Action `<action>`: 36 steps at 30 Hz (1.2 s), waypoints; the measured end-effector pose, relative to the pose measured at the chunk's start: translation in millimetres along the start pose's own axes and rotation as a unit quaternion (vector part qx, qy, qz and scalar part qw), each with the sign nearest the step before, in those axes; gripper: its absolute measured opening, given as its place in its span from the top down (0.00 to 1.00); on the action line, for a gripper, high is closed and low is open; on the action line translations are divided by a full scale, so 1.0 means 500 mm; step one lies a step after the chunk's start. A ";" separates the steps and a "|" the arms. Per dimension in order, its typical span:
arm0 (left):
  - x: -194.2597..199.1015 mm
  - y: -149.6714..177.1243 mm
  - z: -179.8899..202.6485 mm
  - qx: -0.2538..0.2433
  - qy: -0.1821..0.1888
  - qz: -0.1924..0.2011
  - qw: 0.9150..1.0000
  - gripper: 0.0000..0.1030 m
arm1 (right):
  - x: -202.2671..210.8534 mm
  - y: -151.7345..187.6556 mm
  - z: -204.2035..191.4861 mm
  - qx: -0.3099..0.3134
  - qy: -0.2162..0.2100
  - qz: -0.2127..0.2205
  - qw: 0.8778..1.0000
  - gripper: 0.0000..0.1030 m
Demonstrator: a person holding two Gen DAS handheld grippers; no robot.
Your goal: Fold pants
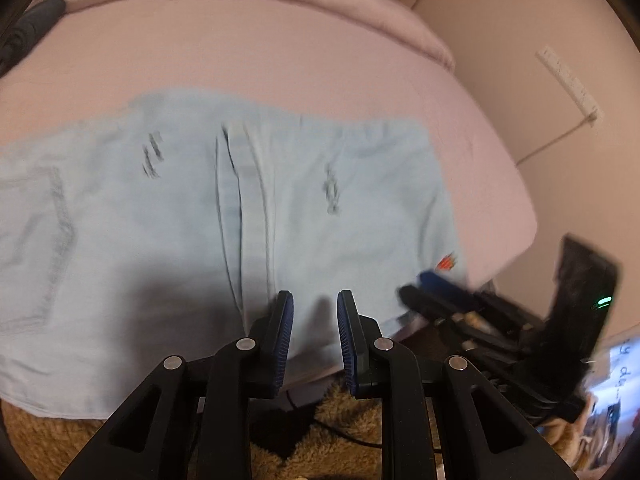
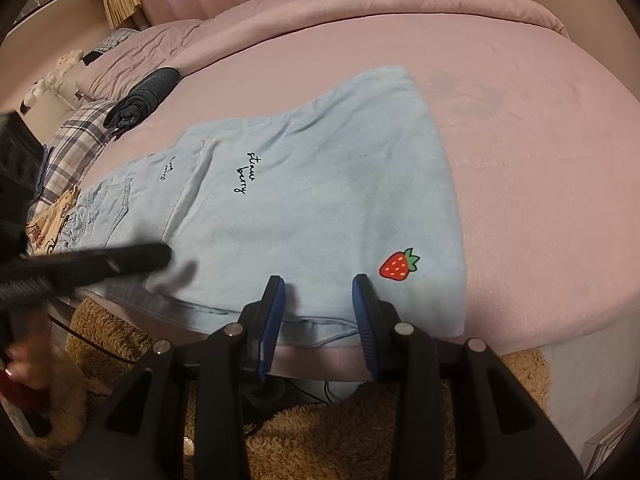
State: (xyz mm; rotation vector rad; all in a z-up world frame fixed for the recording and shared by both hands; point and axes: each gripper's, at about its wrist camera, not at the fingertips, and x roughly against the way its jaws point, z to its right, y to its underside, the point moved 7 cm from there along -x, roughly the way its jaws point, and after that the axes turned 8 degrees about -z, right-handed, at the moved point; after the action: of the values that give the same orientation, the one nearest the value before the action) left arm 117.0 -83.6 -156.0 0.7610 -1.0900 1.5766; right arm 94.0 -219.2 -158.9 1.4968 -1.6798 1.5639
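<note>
Beside the strawberry patch (image 2: 399,265), the light-blue pants (image 2: 304,200) are lying flat along the bed's (image 2: 540,160) near edge, and both the right gripper (image 2: 319,280) and the left gripper (image 1: 315,298) are hovering empty, jaws apart, probably lining up for the hem.

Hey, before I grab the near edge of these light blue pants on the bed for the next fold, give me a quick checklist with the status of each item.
1. Light blue pants lie flat on the pink bed: ok.
2. Left hand-held gripper empty, jaws apart: ok.
3. Right hand-held gripper empty, jaws apart over the near hem: ok.
4. Strawberry patch clear of the right fingers: ok.
5. Rolled dark garment clear of the pants: ok.
6. Pads touching fabric: cannot tell.
</note>
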 end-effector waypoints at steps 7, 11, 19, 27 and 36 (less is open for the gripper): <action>-0.023 0.008 -0.017 0.011 -0.024 0.011 1.000 0.82 | -0.006 -0.002 -0.011 0.005 0.014 -0.001 1.000 0.66; -0.017 0.024 -0.015 0.001 -0.033 0.033 0.999 0.82 | -0.006 -0.004 -0.016 0.007 0.031 -0.001 1.000 0.66; 0.123 0.047 -0.099 0.033 -0.041 0.097 0.994 0.77 | -0.002 -0.011 -0.057 0.036 0.087 0.009 0.996 0.56; 0.259 0.088 -0.327 0.187 -0.097 0.174 0.962 0.37 | 0.006 -0.073 -0.160 0.101 0.095 0.032 0.990 0.26; 0.287 0.162 -0.443 0.284 -0.069 0.201 0.935 0.36 | -0.038 -0.125 -0.226 0.092 0.083 0.019 0.992 0.22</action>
State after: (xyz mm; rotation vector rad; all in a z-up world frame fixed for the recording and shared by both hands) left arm 11.5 170.6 -137.4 1.0917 -0.9276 2.2694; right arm 114.2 -98.8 -113.1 1.3839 -1.5153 1.8521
